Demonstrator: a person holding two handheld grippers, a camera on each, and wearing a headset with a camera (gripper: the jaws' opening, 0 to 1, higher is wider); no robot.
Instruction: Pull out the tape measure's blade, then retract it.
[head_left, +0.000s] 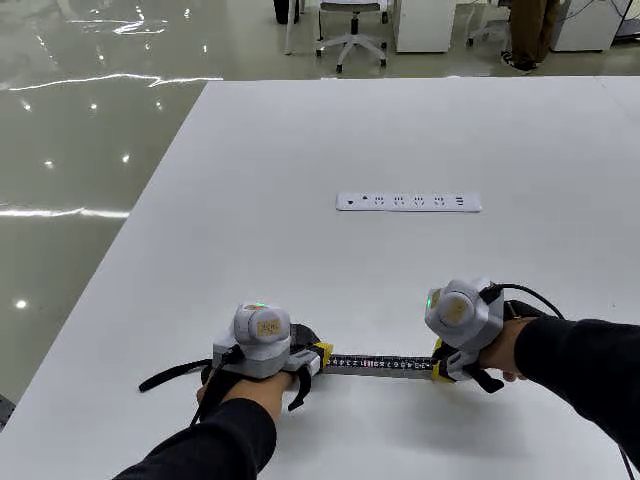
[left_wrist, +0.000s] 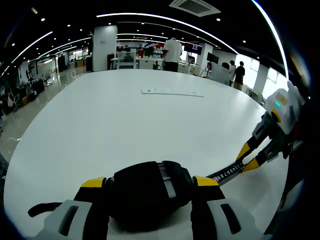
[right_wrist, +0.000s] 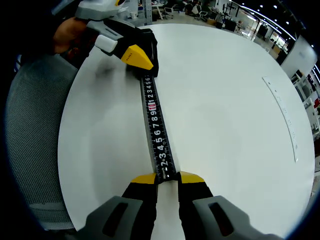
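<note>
Head view: over the white table, a short length of blade lies drawn out. Left gripper view: the left gripper clamps the black tape measure case. Right gripper view: the right gripper pinches the blade's end, its very tip seemingly hidden between the jaws. Pull-out looks partly done; retraction remains.

It was a large open-plan office or lab hall: a broad white table carrying a power strip stood on a glossy pale floor, with a wheeled office chair at twelve o'clock, long ceiling light strips, and people standing among distant desks.
</note>
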